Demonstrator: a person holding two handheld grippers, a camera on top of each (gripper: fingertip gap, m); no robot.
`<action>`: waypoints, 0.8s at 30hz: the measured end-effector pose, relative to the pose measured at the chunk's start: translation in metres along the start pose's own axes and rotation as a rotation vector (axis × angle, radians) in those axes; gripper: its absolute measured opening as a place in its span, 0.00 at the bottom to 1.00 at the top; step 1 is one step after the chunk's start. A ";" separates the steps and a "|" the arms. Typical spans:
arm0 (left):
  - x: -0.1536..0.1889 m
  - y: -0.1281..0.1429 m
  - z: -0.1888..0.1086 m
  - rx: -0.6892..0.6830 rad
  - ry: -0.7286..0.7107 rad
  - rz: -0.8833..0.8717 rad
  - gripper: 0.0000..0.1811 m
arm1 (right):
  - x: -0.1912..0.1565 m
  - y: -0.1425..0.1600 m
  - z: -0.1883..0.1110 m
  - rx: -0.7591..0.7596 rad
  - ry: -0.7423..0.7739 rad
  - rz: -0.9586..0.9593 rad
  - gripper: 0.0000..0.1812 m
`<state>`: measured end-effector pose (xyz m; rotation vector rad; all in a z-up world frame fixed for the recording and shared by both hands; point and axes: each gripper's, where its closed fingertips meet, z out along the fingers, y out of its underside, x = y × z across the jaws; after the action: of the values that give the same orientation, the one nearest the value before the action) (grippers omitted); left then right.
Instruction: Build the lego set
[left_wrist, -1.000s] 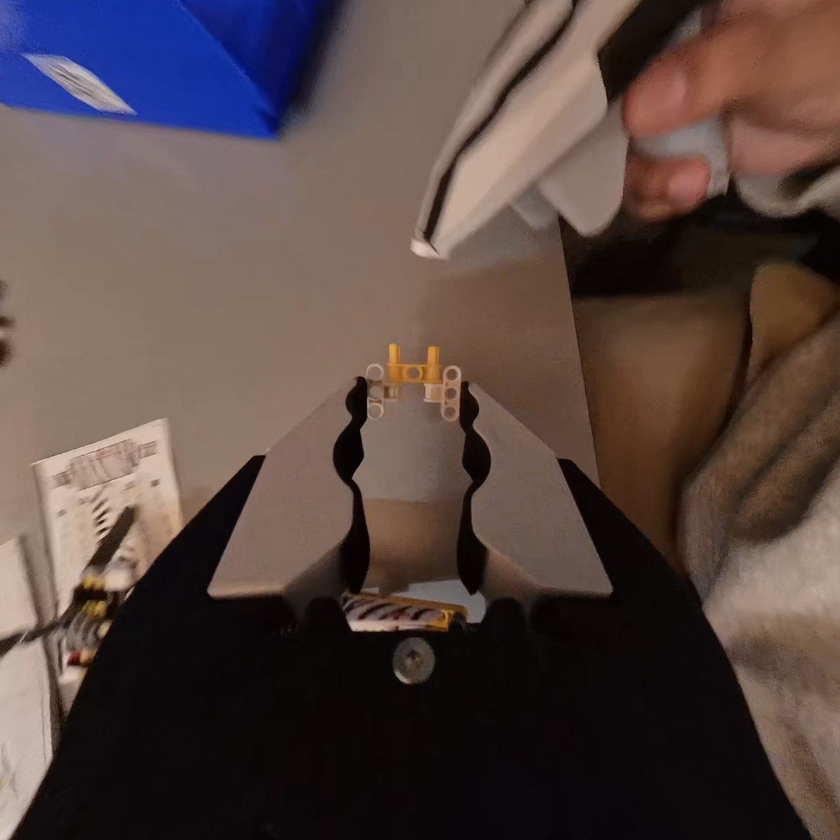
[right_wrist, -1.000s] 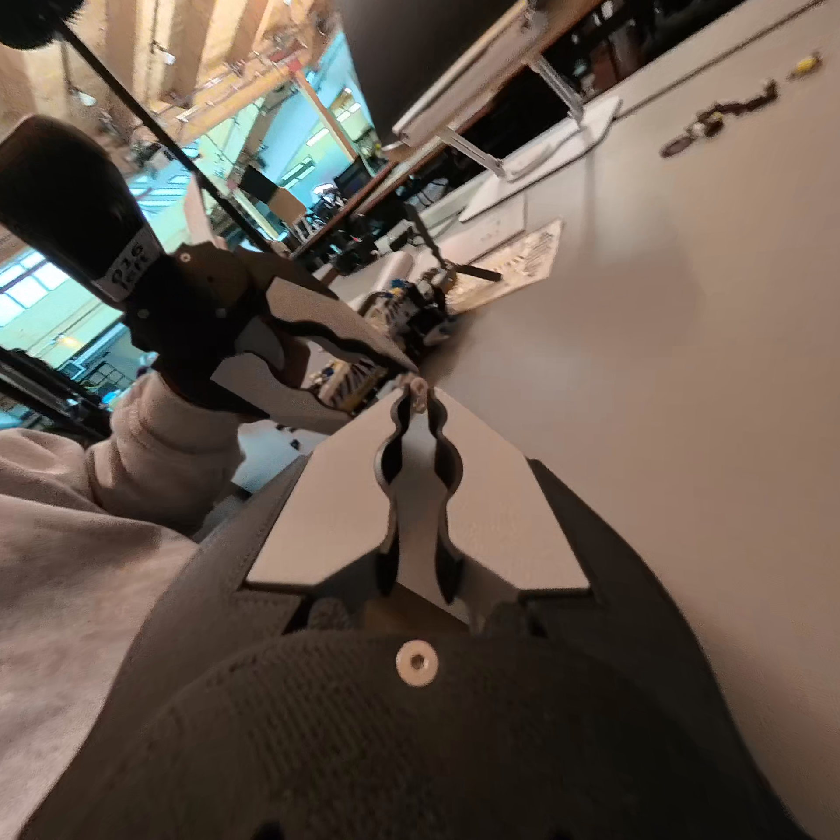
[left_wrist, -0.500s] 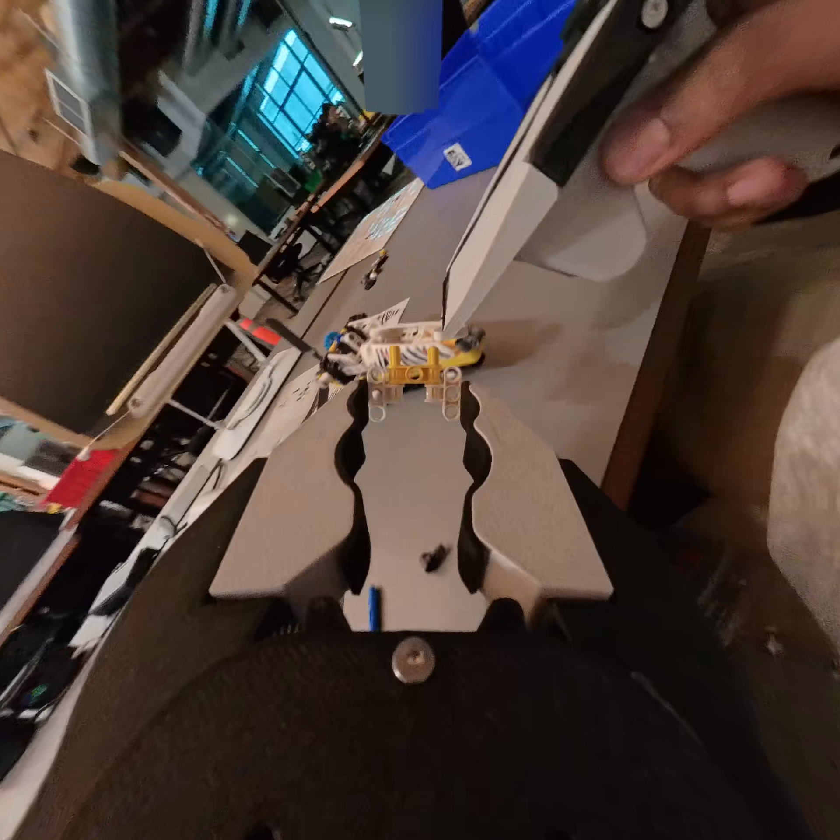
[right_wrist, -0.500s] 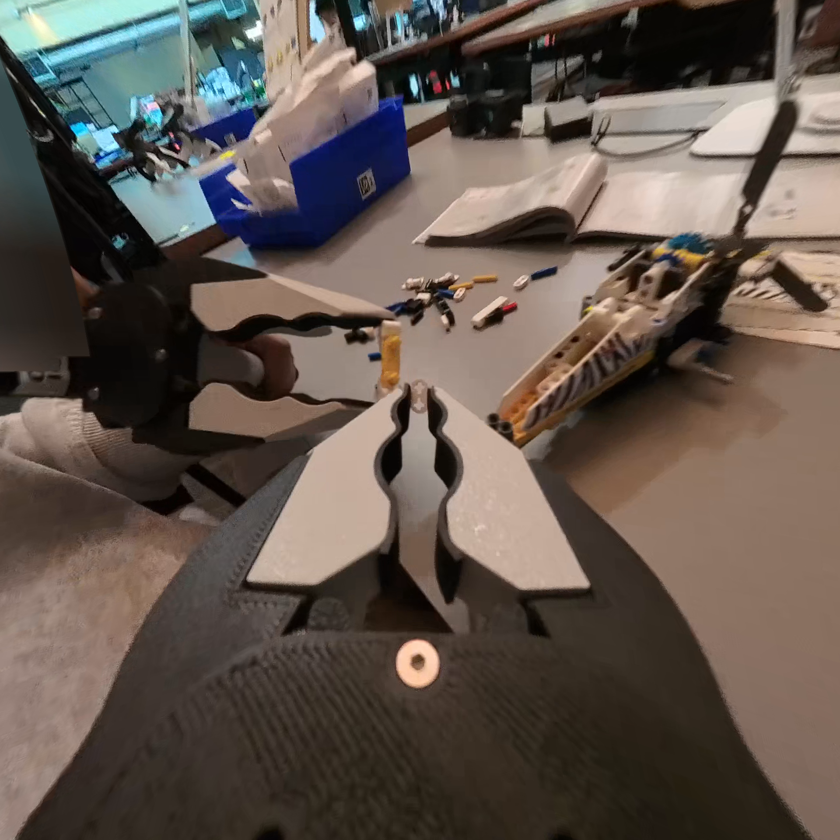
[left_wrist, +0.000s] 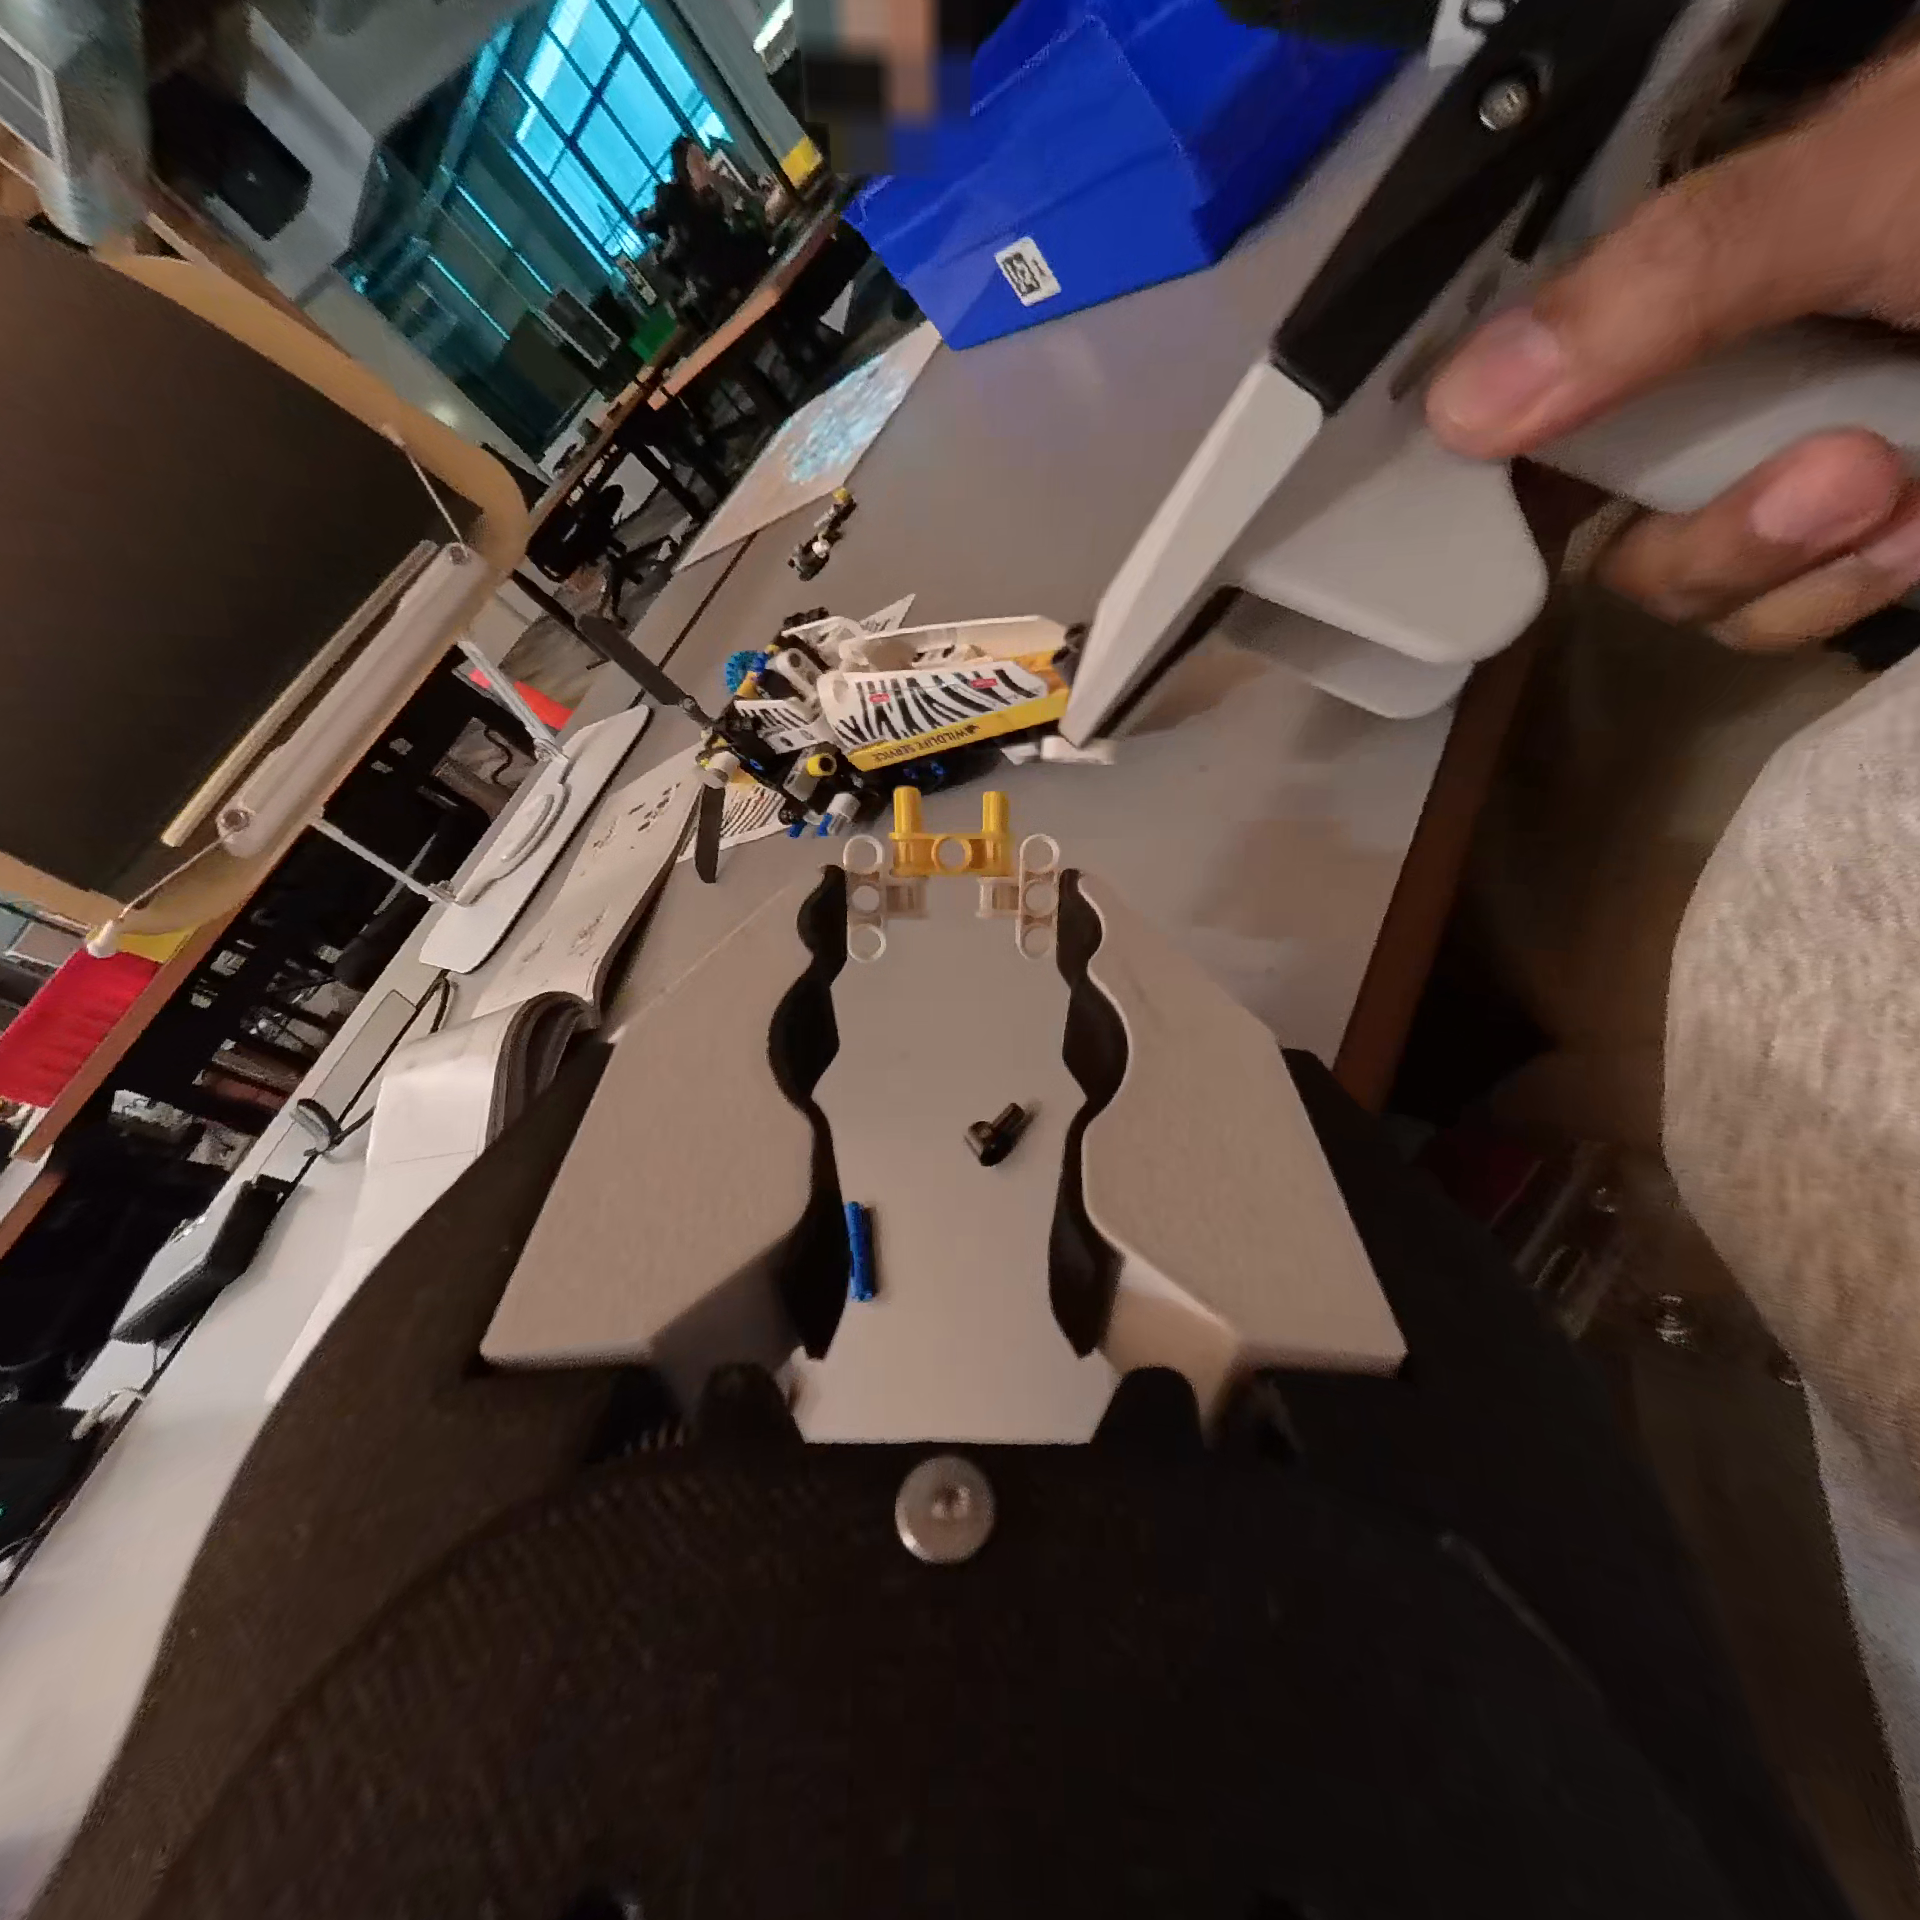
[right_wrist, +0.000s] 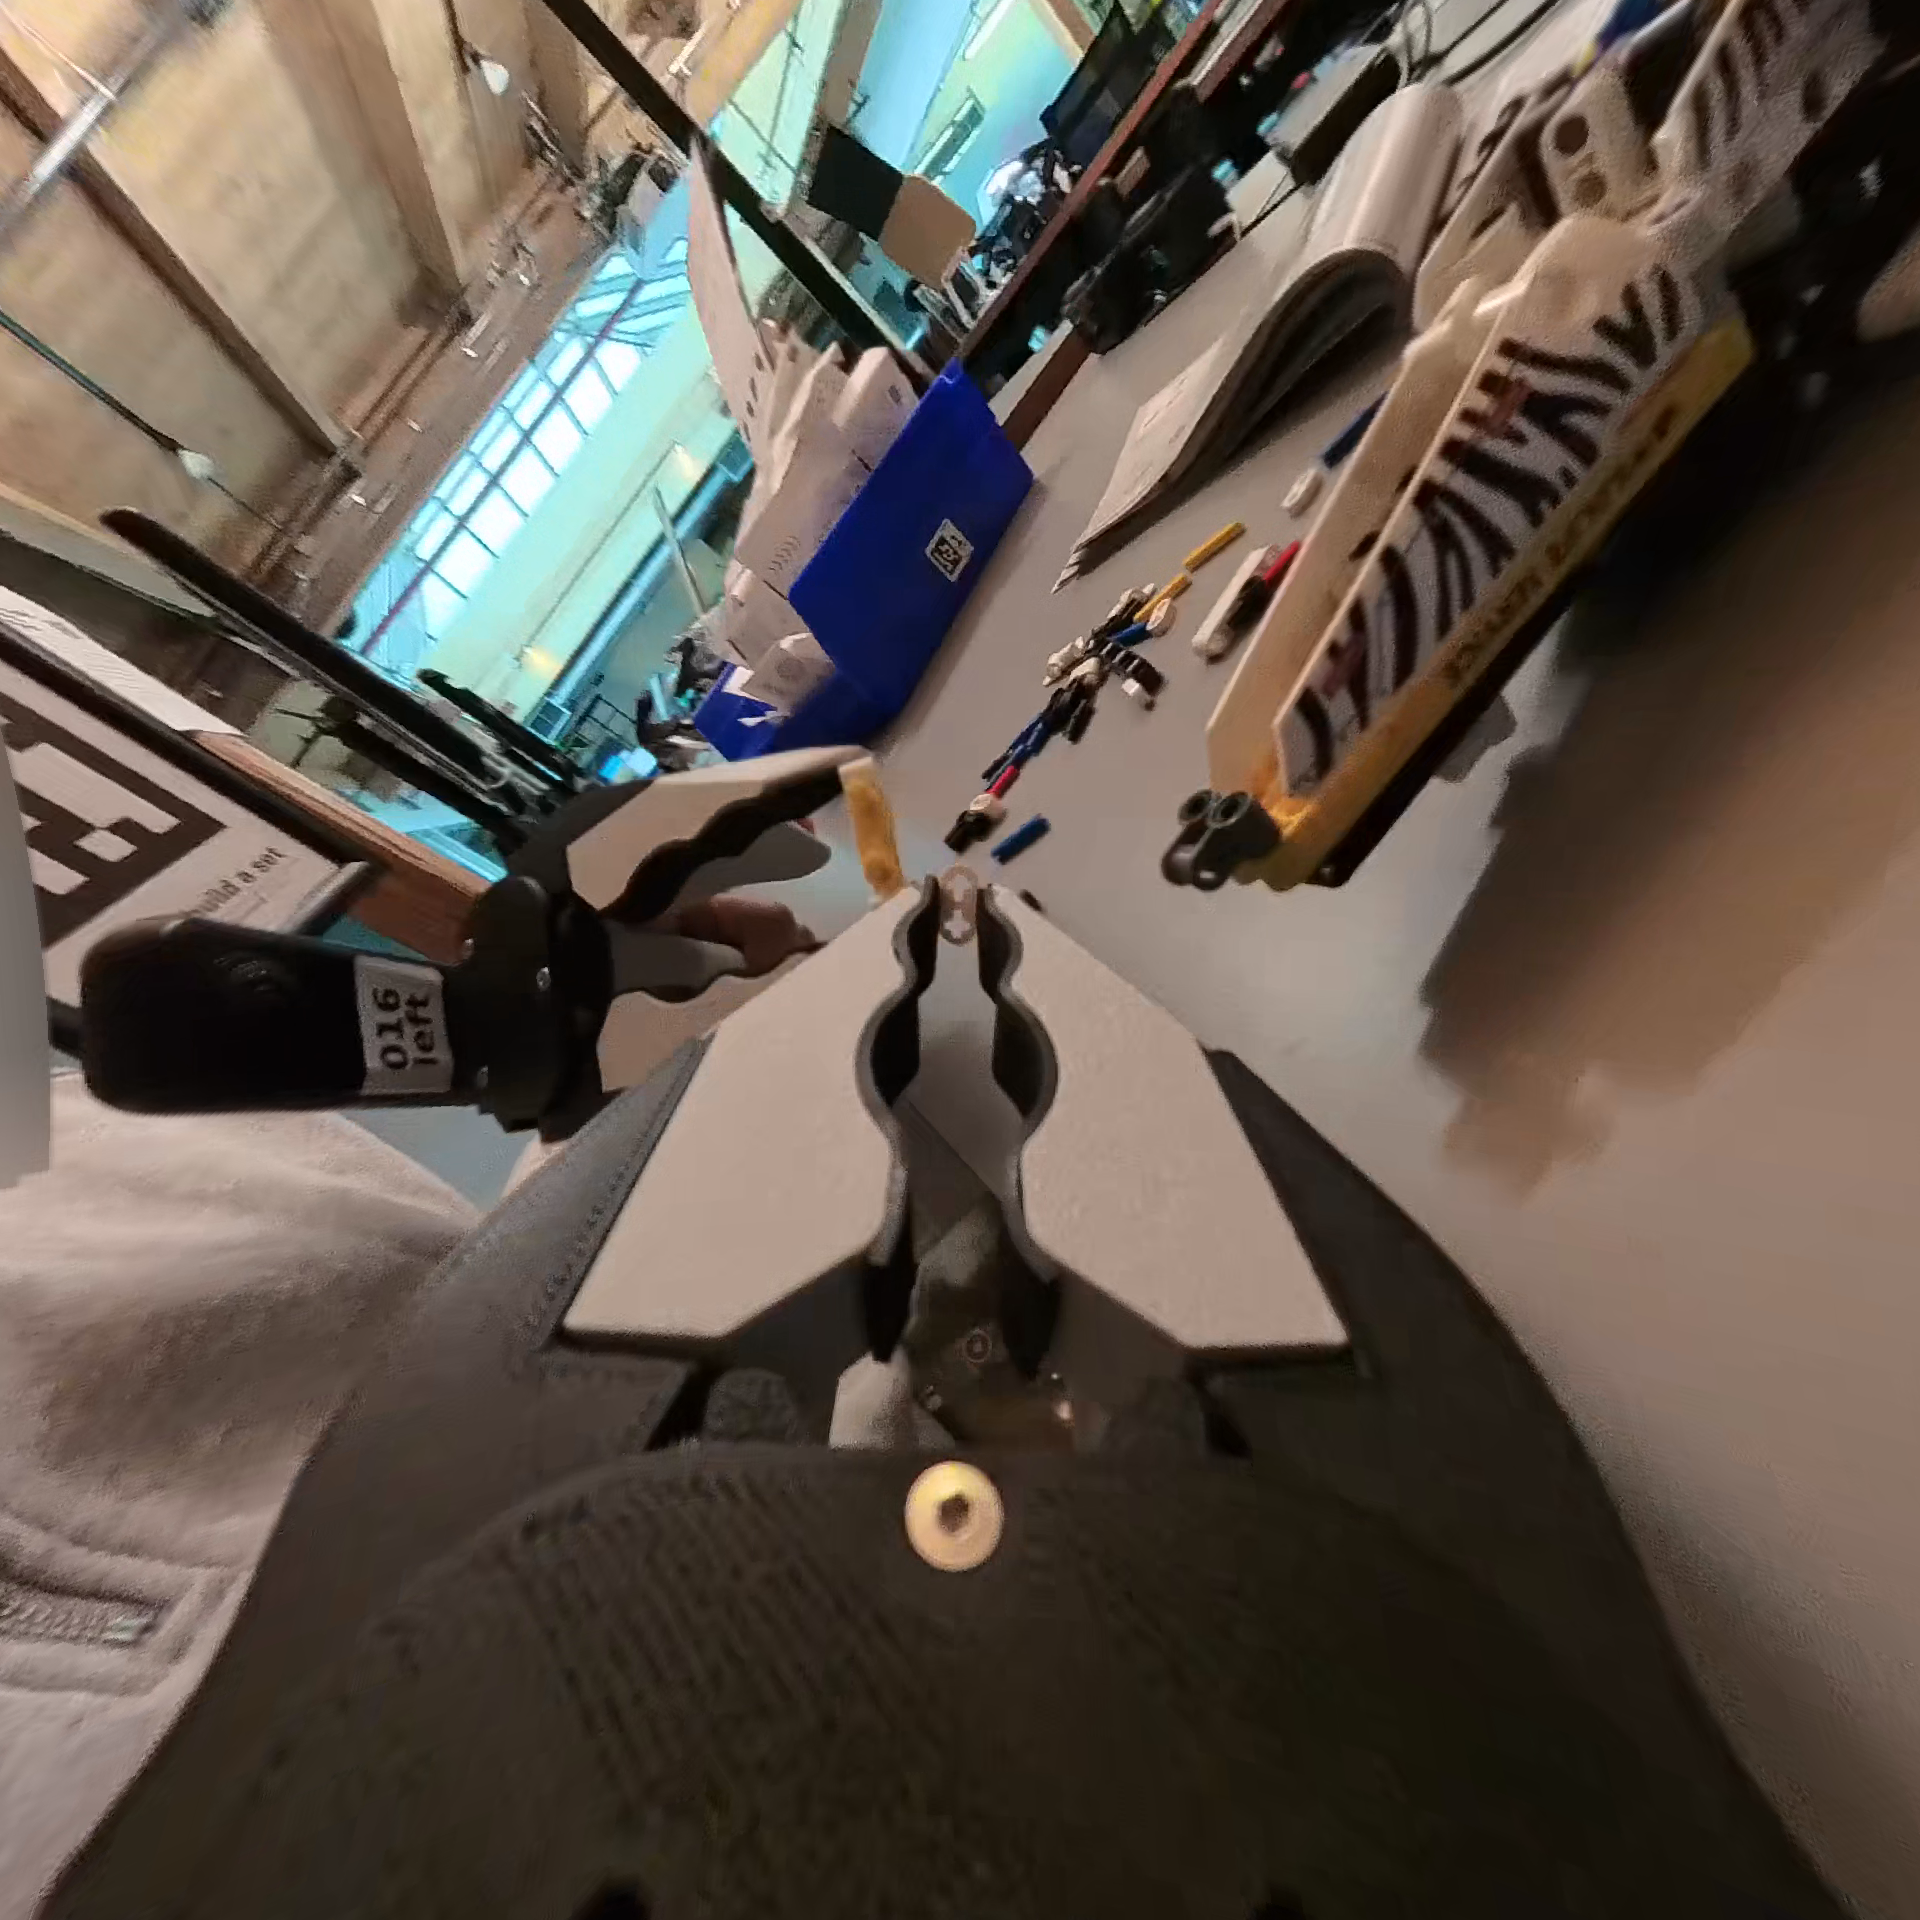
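Mid-frame, the left gripper (left_wrist: 951, 894) pinches a yellow-and-white subassembly (left_wrist: 951, 868); the right gripper (right_wrist: 958, 920) clamps what seems a small white connector (right_wrist: 958, 916), probably joining next.

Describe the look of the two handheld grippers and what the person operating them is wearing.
Both grippers share one design: flat light-grey fingers with wavy black inner edges, on a black textured body with a silver screw. The left gripper has a black handle with a small white label; the right gripper a pale grey trigger grip. The person wears a light grey fleece sleeve.
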<state>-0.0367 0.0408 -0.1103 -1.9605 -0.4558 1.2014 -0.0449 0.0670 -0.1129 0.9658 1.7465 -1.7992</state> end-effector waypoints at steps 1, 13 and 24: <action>-0.002 -0.001 -0.001 0.010 -0.005 -0.009 0.22 | -0.002 0.001 0.001 0.001 -0.013 -0.007 0.02; -0.007 -0.007 -0.002 0.084 -0.025 0.016 0.22 | -0.022 -0.006 0.012 -0.032 -0.003 -0.214 0.02; 0.000 -0.014 0.015 0.115 0.039 0.052 0.22 | -0.013 -0.012 -0.002 0.019 -0.053 -0.090 0.02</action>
<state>-0.0489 0.0562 -0.1032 -1.9042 -0.3108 1.1928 -0.0453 0.0679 -0.0948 0.8508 1.7692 -1.8832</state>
